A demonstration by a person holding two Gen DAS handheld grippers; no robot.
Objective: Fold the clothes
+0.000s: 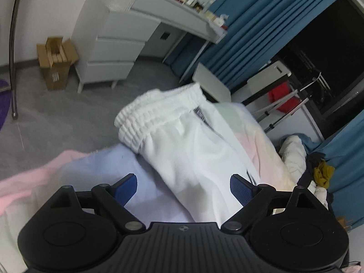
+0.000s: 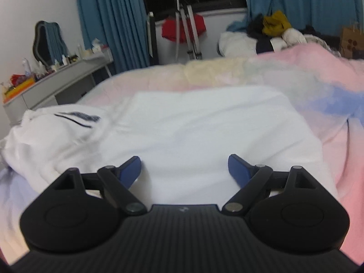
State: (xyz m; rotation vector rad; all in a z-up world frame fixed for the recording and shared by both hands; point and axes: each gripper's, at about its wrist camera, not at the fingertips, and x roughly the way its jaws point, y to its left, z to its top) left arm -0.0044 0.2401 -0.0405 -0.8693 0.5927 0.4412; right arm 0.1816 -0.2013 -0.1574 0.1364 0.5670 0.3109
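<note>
- Left wrist view: my left gripper (image 1: 183, 187) has its blue pads spread wide, nothing between them, hovering over the white garment (image 1: 193, 141).
- That garment lies on the pastel bedspread (image 1: 141, 177), its ribbed elastic waistband (image 1: 157, 116) bunched at the far end near the bed's edge, with grey floor beyond.
- Right wrist view: my right gripper (image 2: 184, 168) is parted as well, empty, sitting low over a flat, smooth stretch of the same white garment (image 2: 204, 122).
- To my left in this view the fabric heaps up in a rumpled mound with dark stripes and a dark printed patch (image 2: 84, 117); too blurred for me to read.
- Containers now: an open cardboard box (image 1: 55, 61) stands on the floor beside the white drawer unit (image 1: 116, 52); its flaps are up and paler cardboard pieces stand inside.
- There's a small label low on the box front, too small to read.
- A brown paper bag (image 2: 352, 42) with dark round marks sits at the far right behind the bed; I can't tell its contents.
- Bottles and small jars crowd the white desk (image 2: 61, 82) by the blue curtains (image 2: 111, 20).
</note>
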